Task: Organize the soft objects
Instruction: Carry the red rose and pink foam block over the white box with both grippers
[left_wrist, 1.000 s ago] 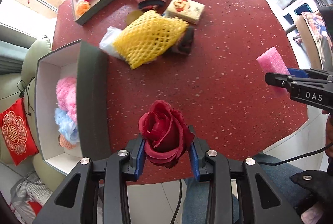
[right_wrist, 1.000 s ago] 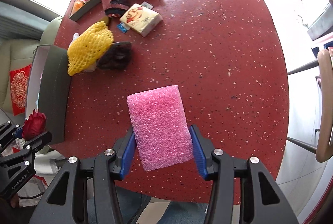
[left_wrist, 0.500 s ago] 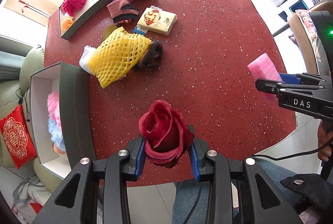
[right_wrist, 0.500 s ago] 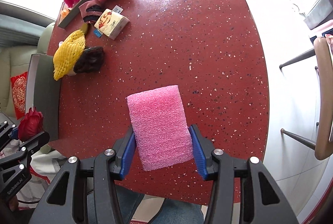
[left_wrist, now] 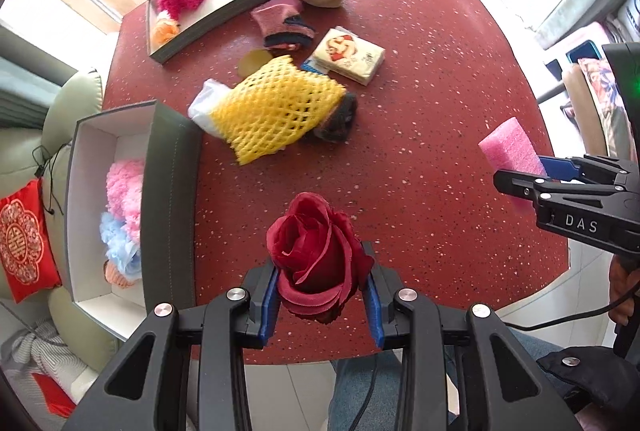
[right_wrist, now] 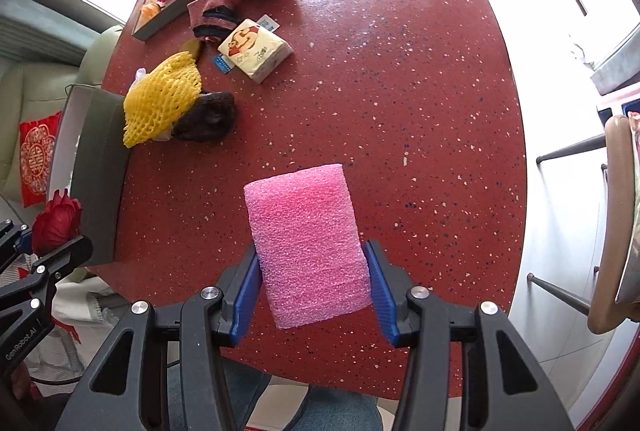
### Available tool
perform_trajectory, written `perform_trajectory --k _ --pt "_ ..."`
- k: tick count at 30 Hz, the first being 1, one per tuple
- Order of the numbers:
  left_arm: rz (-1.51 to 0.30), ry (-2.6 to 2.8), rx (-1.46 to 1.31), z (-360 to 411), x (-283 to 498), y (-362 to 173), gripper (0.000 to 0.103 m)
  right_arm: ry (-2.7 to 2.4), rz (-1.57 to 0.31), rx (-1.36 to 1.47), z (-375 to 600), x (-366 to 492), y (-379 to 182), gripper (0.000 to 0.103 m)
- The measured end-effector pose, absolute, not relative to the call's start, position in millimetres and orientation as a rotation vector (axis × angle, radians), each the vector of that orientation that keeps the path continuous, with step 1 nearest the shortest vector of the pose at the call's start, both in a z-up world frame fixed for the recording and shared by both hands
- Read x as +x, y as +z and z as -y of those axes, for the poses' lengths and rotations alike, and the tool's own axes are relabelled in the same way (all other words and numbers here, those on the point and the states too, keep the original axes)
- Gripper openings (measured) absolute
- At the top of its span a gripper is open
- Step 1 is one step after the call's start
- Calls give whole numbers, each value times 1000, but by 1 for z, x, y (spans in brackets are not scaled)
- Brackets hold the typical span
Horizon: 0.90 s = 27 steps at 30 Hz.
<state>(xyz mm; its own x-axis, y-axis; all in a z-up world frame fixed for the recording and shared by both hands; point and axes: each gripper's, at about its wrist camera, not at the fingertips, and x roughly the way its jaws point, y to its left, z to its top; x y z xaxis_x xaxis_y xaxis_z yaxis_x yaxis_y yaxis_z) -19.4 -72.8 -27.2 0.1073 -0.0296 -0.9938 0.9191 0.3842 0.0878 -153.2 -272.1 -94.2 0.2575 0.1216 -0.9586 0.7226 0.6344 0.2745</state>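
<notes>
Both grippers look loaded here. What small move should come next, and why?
Probably carry the left gripper sideways over the open box and drop in the red rose clamped in it. The box already holds fluffy pink and blue items, and its opening lies just beside the rose. The right gripper can wait with its pink foam block.

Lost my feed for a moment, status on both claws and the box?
Left claw shut on red rose. Right claw shut on pink foam block. Open box beside left claw, pom-poms inside. Path looks clear.
</notes>
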Motion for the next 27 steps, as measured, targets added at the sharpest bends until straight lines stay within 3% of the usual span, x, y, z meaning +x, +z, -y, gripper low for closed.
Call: perform_trajectory --k 27 --pt "-1274 -613 506 -73 161 -28 37 -371 -1322 453 168 29 -31 54"
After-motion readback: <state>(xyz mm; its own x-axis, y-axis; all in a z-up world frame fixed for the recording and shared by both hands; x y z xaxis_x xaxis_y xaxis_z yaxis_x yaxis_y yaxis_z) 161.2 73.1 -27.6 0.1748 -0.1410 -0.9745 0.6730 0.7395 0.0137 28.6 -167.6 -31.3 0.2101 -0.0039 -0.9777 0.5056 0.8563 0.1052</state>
